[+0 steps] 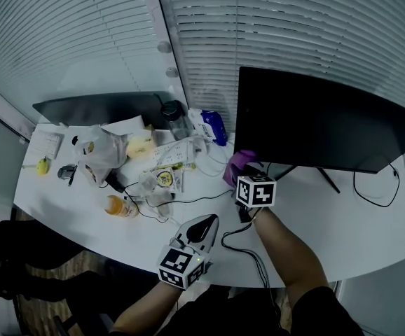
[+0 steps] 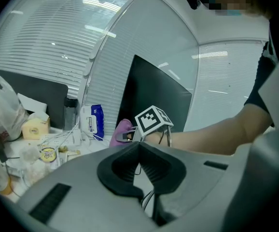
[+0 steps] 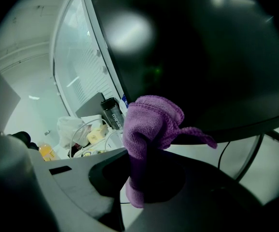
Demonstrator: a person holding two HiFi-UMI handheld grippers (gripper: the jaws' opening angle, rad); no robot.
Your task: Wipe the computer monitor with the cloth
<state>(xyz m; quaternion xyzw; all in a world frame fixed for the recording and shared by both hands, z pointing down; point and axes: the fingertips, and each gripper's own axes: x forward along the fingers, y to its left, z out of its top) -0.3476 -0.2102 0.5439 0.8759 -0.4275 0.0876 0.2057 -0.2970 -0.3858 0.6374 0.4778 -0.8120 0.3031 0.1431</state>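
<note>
A black computer monitor (image 1: 321, 121) stands on the white desk (image 1: 342, 222), its dark screen (image 3: 197, 47) filling the right gripper view. My right gripper (image 1: 241, 170) is shut on a purple cloth (image 3: 149, 124), held at the screen's lower left corner. The cloth (image 1: 236, 164) bunches up beyond the jaws; whether it touches the screen I cannot tell. My left gripper (image 1: 201, 228) hangs near the desk's front edge, shut with nothing between its jaws. In the left gripper view, the right gripper (image 2: 130, 135) and the cloth (image 2: 121, 131) show ahead.
Left of the monitor lie a water bottle (image 1: 175, 120), a blue wipes pack (image 1: 211, 125), a plastic bag (image 1: 99, 149), an orange bottle (image 1: 120, 206) and a power strip (image 1: 167, 154). A second dark screen (image 1: 104, 108) stands at the back left. Cables (image 1: 378, 194) trail across the desk.
</note>
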